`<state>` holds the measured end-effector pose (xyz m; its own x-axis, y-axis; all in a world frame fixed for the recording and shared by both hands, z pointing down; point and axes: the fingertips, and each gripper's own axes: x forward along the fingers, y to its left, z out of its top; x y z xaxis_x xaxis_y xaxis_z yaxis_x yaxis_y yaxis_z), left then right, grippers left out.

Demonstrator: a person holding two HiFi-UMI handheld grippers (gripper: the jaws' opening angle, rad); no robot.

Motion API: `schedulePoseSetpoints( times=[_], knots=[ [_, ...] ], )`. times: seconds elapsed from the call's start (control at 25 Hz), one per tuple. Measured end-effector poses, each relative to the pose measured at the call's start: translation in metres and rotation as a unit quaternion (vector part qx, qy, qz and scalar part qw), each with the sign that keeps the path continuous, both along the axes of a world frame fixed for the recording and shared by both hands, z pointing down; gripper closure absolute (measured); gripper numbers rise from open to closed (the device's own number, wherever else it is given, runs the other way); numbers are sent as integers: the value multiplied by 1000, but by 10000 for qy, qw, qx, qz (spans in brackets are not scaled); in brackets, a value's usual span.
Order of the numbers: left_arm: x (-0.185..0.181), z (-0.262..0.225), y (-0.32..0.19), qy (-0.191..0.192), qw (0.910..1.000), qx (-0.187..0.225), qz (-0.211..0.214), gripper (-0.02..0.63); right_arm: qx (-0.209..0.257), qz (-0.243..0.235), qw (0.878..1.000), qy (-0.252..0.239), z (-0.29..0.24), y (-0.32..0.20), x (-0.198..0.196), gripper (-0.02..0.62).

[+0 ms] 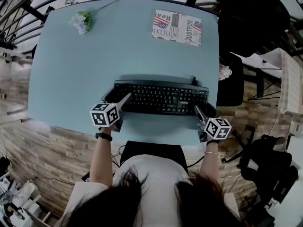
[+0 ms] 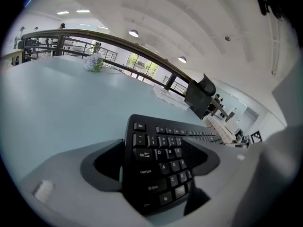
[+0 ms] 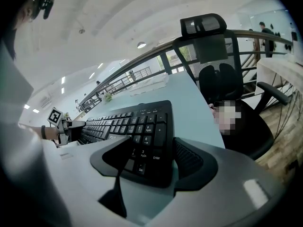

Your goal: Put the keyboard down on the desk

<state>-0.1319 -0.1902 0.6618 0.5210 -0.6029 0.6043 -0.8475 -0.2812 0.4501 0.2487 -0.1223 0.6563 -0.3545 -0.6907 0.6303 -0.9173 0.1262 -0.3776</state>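
Observation:
A black keyboard [image 1: 162, 97] lies flat on the pale blue desk [image 1: 94, 70], near its front edge. My left gripper [image 1: 124, 100] is at the keyboard's left end. In the left gripper view that end [image 2: 158, 169] sits between the spread jaws, and a thin strip of desk shows beside the left pad, so the gripper is open. My right gripper [image 1: 198, 110] is at the right end. In the right gripper view the number-pad end [image 3: 147, 141] lies between jaws set about as wide, and I see no firm pinch.
At the desk's far left lies a white flower sprig [image 1: 81, 21]. A printed box [image 1: 176, 27] sits at the far right. A black office chair [image 1: 246, 18] stands beyond the right edge. A railing runs behind the desk.

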Motion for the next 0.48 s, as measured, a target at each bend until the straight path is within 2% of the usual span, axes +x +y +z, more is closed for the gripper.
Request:
schedulePoseSetpoints(
  times=[0.24, 0.48],
  knots=[
    [-7, -10, -4, 598, 9978, 79, -287, 195, 88, 190, 9997, -140, -3, 0, 2, 328],
    [-8, -13, -5, 699, 9969, 122, -334, 195, 60, 189, 9997, -117, -2, -1, 3, 328]
  ],
)
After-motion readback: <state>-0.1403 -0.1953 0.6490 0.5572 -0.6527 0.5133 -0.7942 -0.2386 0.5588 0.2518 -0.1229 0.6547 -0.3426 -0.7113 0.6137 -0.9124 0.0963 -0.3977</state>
